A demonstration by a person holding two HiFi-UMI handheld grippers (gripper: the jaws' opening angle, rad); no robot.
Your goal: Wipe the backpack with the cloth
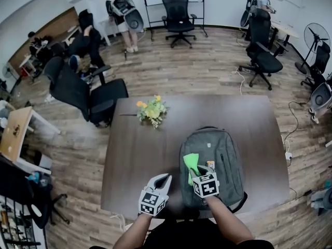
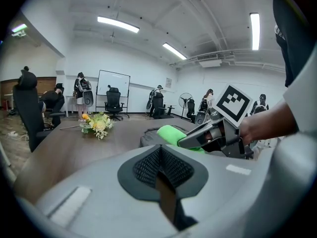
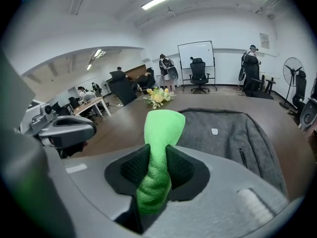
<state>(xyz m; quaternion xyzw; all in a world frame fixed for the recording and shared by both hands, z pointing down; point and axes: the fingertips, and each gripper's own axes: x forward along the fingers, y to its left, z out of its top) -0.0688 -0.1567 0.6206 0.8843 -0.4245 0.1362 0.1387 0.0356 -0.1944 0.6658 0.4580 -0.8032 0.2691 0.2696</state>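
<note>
A grey backpack (image 1: 220, 165) lies flat on the dark brown table (image 1: 135, 149), at its near right. My right gripper (image 1: 196, 173) hovers over the backpack's near left part, shut on a bright green cloth (image 1: 191, 162) that sticks out ahead of the jaws. In the right gripper view the green cloth (image 3: 161, 148) is pinched between the pads, with the backpack (image 3: 233, 138) just beyond. My left gripper (image 1: 164, 180) is held over the table to the left of the backpack, jaws together with nothing between them. The left gripper view shows the cloth (image 2: 173, 133) and the other gripper at right.
A bunch of yellow flowers (image 1: 151, 110) lies on the table's far left. Black office chairs (image 1: 85, 95) stand left of the table and further back (image 1: 177, 14). People stand and sit along the far walls. A fan (image 1: 314, 38) is at the right.
</note>
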